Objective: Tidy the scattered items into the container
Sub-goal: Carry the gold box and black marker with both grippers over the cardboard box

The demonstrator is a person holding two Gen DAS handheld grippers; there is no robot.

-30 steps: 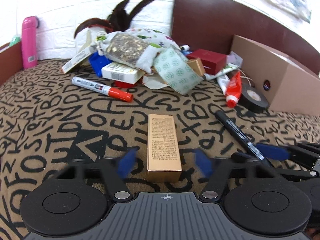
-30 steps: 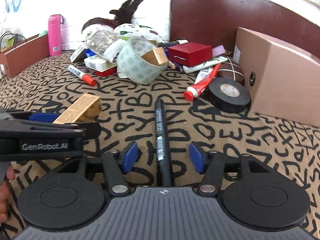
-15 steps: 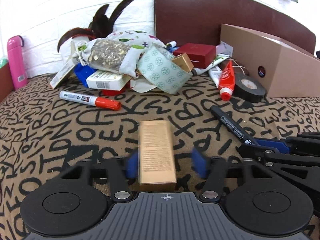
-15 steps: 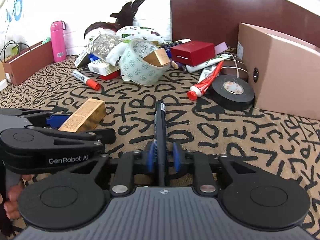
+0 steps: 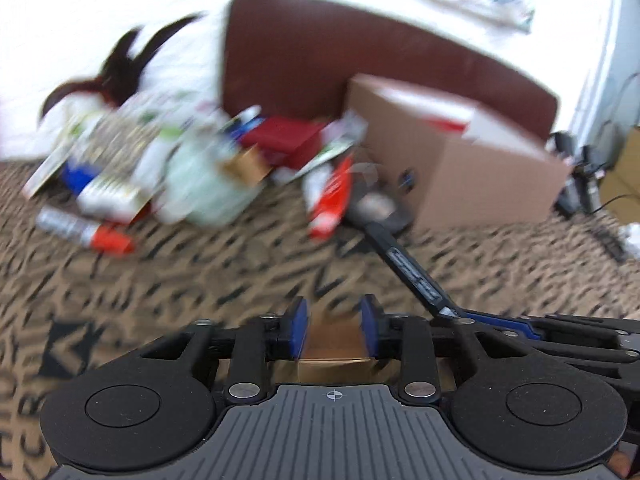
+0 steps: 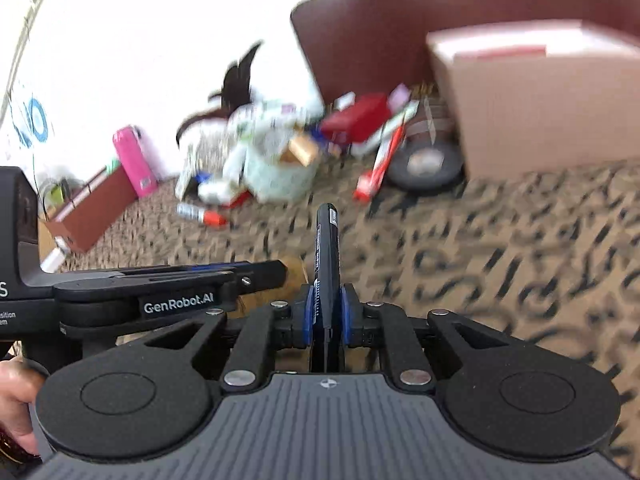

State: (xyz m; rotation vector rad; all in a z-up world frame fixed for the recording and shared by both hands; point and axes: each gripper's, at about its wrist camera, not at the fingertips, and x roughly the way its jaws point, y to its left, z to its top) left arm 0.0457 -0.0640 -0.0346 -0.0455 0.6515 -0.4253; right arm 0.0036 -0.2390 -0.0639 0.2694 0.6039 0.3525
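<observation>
My left gripper (image 5: 332, 330) is shut on a small gold box (image 5: 334, 346), held off the patterned cloth. My right gripper (image 6: 326, 314) is shut on a black marker (image 6: 327, 248) that points forward; this marker also shows in the left wrist view (image 5: 408, 268), at the right. The open cardboard box (image 5: 452, 164) stands ahead to the right, and in the right wrist view (image 6: 536, 100) at the upper right. The left gripper's body (image 6: 160, 292) crosses the left of the right wrist view. Both views are blurred by motion.
A heap of items (image 5: 160, 160) lies at the back left: a red-capped marker (image 5: 84, 232), a red box (image 5: 284, 140), a red tube (image 5: 332, 200), a tape roll (image 6: 424, 166). A pink bottle (image 6: 134, 162) and a brown tray (image 6: 92, 208) are far left.
Both grippers have lifted off the cloth with their loads and swung toward the cardboard box. The left jaws closed fully on the gold box.
</observation>
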